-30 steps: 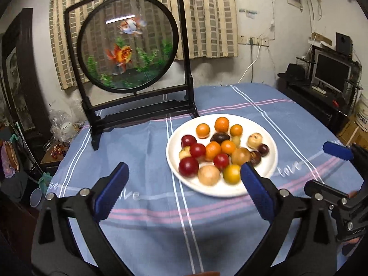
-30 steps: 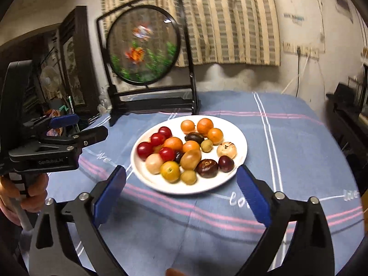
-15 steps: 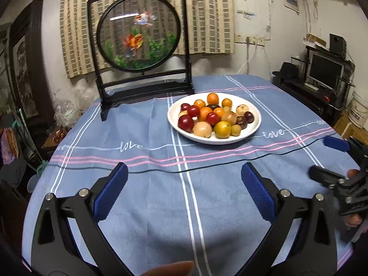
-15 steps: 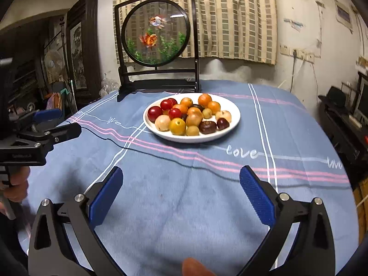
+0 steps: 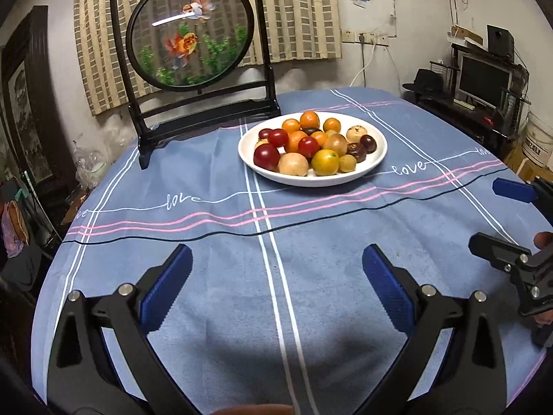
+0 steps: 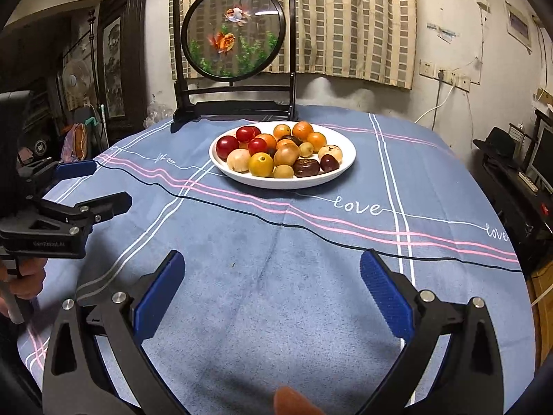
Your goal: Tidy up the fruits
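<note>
Fruits (image 5: 311,145) all sat piled on plate (image 5: 375,159), frame center; looked done. Left gripper (image 5: 276,276) & right gripper (image 6: 273,276) both released, empty.

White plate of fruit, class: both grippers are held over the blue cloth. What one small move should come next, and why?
Probably bring the right gripper forward toward the white plate. Both it and the left gripper are open, empty and well short of the fruit, which all sits piled on the plate.

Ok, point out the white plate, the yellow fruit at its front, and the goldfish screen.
white plate (image 5: 375,159), left wrist view, bare right rim.
yellow fruit (image 5: 325,162), left wrist view, its middle.
goldfish screen (image 6: 233,31), right wrist view, round panel.
</note>
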{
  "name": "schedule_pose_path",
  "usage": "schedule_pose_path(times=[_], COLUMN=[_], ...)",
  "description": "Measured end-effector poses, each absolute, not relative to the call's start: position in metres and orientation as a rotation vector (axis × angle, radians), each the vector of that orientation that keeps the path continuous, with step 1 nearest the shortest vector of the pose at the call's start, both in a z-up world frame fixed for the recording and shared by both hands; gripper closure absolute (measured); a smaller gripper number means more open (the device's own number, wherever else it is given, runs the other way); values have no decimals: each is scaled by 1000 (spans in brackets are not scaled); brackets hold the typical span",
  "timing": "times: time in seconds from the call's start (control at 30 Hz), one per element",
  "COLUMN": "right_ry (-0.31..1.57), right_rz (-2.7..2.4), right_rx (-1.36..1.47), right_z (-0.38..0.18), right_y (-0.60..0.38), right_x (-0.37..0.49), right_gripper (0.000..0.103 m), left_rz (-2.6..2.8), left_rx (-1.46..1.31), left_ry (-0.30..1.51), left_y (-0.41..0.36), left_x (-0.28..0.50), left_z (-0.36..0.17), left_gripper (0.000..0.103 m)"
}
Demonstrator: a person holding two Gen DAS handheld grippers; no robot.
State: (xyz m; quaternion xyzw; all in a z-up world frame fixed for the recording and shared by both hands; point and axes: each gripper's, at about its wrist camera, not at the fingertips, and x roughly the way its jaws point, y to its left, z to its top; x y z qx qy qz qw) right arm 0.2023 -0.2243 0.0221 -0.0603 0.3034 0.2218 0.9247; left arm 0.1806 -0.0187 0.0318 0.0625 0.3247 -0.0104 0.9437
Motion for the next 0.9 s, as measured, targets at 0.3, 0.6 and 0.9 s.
schedule_pose_path(times=[0.3,0.6,0.9], right_ry=[649,663,666], right_rz=[431,422,424], right_rx=[-121,-120,-121], right_z=[18,16,14], right_y=[-225,-226,-225], right_x=[208,210,210], right_gripper=[1,1,1], left_rz=[-19,-11,-2], left_rx=[108,105,101], left_ry=[668,658,659], left_y=[-14,-12,-11], left_x=[180,178,178], left_z=[32,32,31], left_gripper=[3,3,2])
